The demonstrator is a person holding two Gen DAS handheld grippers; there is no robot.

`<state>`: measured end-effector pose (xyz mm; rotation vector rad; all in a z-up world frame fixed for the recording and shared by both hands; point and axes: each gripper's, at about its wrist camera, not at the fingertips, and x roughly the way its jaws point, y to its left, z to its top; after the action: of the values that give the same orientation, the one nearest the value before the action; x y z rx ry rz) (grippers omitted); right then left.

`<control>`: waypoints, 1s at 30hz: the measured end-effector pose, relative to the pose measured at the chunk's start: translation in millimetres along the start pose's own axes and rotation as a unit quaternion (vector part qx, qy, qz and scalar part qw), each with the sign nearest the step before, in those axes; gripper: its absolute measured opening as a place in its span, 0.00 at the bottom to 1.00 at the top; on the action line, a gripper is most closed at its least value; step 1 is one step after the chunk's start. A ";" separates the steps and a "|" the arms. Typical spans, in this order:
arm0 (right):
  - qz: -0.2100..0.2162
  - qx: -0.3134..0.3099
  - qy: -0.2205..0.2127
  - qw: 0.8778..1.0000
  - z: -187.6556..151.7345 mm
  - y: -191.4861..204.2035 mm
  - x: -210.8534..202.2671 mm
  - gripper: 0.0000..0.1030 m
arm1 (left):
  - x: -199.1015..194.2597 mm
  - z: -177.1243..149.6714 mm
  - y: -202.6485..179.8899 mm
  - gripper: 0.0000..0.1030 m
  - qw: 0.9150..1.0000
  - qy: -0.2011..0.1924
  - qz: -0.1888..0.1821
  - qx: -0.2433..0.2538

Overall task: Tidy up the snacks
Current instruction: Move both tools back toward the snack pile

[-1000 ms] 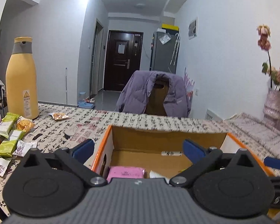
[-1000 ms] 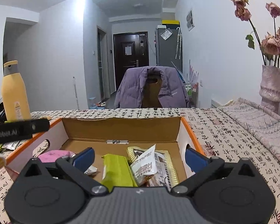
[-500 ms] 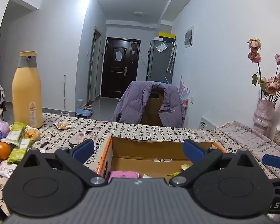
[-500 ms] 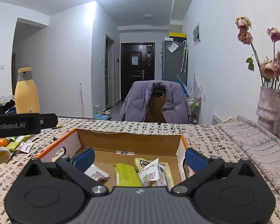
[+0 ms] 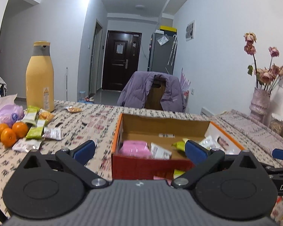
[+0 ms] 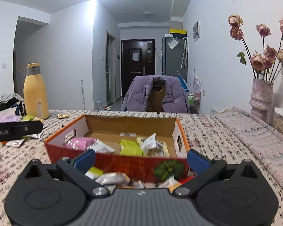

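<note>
While the orange-rimmed, red-fronted cardboard box (image 6: 120,160) sits mid-desk holding a pink pouch (image 6: 80,143), a lime-green packet (image 6: 131,147) and crinkly white wrappers, both the left hand-held gripper (image 5: 140,148) and right hand-held gripper (image 6: 141,159) hang spread apart, empty. Loose foil packets (image 5: 35,130), round oranges (image 5: 11,131), a tall yellow bottle (image 5: 40,79) lie left on the print-cloth desk (image 5: 96,120).

Home dining room: fridge (image 6: 174,56), jacket-draped chair (image 6: 156,96).
</note>
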<state>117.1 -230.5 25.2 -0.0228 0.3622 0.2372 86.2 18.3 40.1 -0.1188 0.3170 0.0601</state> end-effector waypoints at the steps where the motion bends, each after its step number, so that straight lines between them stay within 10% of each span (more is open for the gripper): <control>1: 0.001 0.000 0.003 1.000 -3.9 0.5 -2.5 1.00 | -2.6 -4.3 1.2 1.00 1.000 0.003 -0.001 0.001; 30: 0.051 -0.036 0.108 0.992 -76.8 38.8 -13.2 1.00 | -18.7 -85.4 19.9 1.00 0.996 0.087 -0.021 0.019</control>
<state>69.3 -200.7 -41.2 -0.1010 0.5703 0.3507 40.6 26.5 -36.7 -0.0938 0.4898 0.0018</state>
